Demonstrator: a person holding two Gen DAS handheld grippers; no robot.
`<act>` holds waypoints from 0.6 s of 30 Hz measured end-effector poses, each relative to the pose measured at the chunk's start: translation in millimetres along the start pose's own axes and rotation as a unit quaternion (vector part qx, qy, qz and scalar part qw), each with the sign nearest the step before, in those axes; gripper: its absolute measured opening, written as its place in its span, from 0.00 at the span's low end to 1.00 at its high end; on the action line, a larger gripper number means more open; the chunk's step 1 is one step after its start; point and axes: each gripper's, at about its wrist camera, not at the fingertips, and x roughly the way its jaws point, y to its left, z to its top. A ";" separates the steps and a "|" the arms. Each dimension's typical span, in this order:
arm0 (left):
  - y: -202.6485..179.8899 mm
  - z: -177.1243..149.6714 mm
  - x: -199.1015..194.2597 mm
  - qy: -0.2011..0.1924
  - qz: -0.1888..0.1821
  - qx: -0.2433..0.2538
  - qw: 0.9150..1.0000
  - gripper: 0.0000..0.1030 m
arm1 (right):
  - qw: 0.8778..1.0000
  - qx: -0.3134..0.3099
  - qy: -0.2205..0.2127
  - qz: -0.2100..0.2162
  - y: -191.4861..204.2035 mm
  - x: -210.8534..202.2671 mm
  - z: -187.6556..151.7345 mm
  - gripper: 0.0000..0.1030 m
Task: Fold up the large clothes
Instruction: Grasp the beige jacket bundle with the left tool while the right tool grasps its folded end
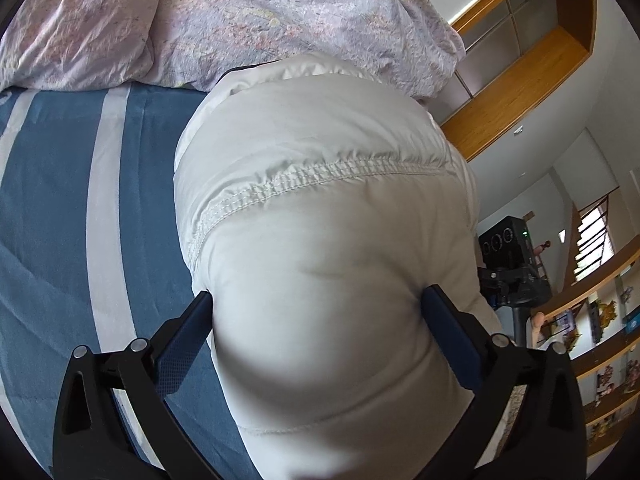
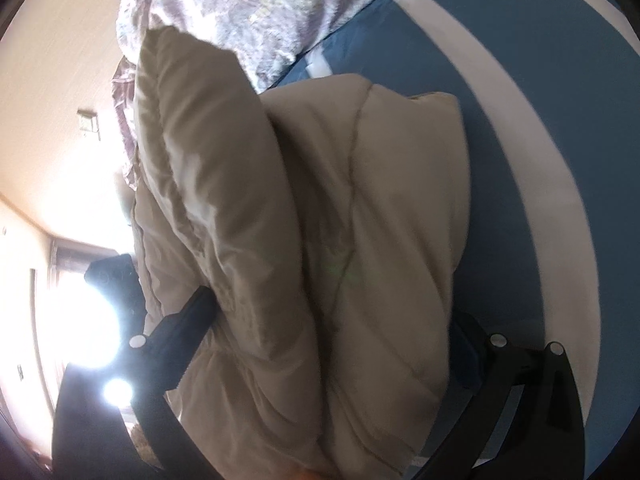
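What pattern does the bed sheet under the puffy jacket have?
The bed sheet is blue with broad white stripes, clearest in the left wrist view, beside the puffy off-white quilted jacket.

The puffy off-white quilted jacket [image 1: 320, 220] is smooth, faintly sheened cloth; the blue-and-white striped bed sheet [image 1: 60, 220] is matt woven; the floral lilac duvet [image 1: 240, 12] is crinkled.

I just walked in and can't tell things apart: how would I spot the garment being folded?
Find the blue bed sheet with white stripes. On it, before the crumpled floral duvet, lies a puffy off-white quilted jacket: plain, smooth, padded.
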 end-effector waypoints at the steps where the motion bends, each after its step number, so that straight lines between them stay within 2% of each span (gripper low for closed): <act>1: -1.5 -0.4 0.8 -0.001 0.005 0.004 1.000 0.99 | 1.000 -0.005 0.000 0.003 0.5 1.1 0.6 0.98; 7: -13.6 -4.0 4.4 -0.006 0.039 0.027 0.999 0.99 | 0.999 -0.030 0.001 0.016 6.2 12.9 5.0 0.98; 12: -15.3 -5.6 5.9 -0.011 0.043 0.032 0.998 0.99 | 0.999 -0.034 -0.003 0.017 7.6 18.2 0.0 0.98; 16: -17.6 -7.9 5.5 -0.015 0.046 0.040 0.998 0.99 | 0.998 -0.044 -0.025 0.024 17.3 24.2 -8.9 0.98; 18: -19.2 -9.7 3.8 -0.023 0.047 0.046 0.998 0.96 | 0.997 -0.050 -0.038 0.033 21.0 25.3 -13.1 0.93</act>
